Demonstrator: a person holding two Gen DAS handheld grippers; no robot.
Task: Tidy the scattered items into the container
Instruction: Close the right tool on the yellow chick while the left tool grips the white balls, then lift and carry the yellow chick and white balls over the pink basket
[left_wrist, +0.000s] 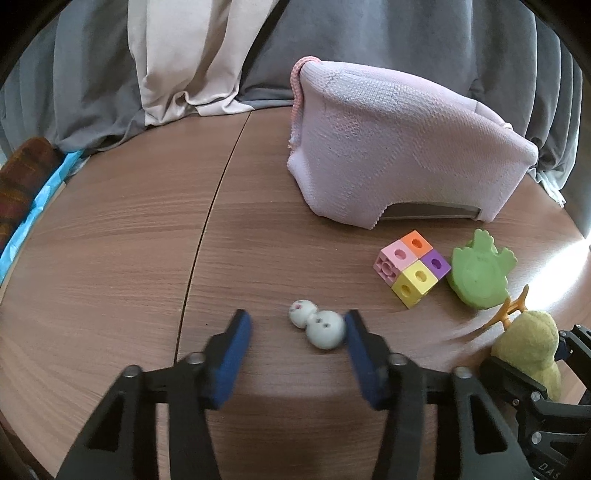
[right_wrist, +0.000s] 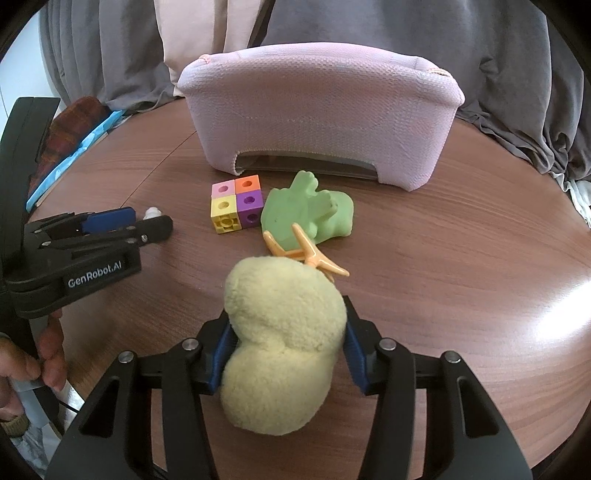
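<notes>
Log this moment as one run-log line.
left gripper: open around white bead figure, one pad touching | right gripper: shut on yellow plush toy | pink basket: nothing dropped yet

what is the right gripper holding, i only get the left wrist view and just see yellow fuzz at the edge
Observer: A yellow plush toy. Both fingers of the right gripper press into its sides.
Operator: where do its orange feet point
Observer: The orange feet point toward the green toy. One overlaps its near edge, but I cannot tell if they touch.
Operator: straight run to the container from there
Observer: No. The green toy and the block cube lie between the plush and the pink container.
</notes>
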